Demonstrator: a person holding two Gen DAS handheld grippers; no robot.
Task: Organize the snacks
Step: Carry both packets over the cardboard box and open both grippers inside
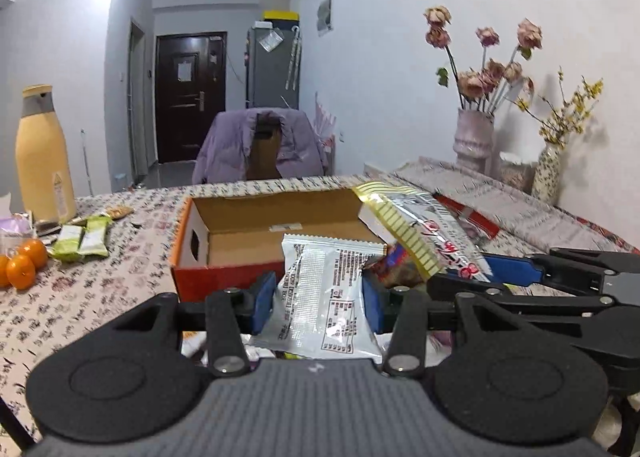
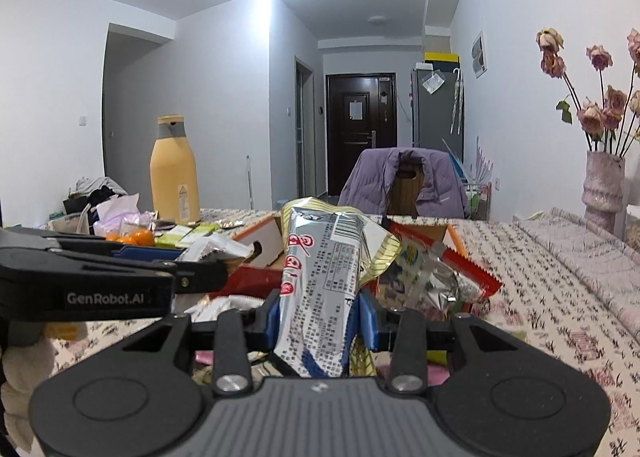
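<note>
My left gripper (image 1: pixel 319 303) is shut on a white snack packet (image 1: pixel 324 297) and holds it just in front of the open orange cardboard box (image 1: pixel 224 241). My right gripper (image 2: pixel 320 317) is shut on a long silver and yellow snack bag (image 2: pixel 320 281), held upright in front of the same box (image 2: pixel 260 241). In the left wrist view that bag (image 1: pixel 416 229) leans over the box's right corner, with the right gripper (image 1: pixel 476 277) coming in from the right. The left gripper (image 2: pixel 216 261) shows at the left of the right wrist view. More snack packets (image 2: pixel 424 277) lie under and beside the grippers.
The table has a patterned cloth (image 1: pixel 100 297). At the left stand a tall yellow bottle (image 1: pixel 42 153), green snack packets (image 1: pixel 82 243) and oranges (image 1: pixel 24 265). Vases of flowers (image 1: pixel 474 137) stand by the right wall. A chair with a purple jacket (image 1: pixel 260 145) is behind the table.
</note>
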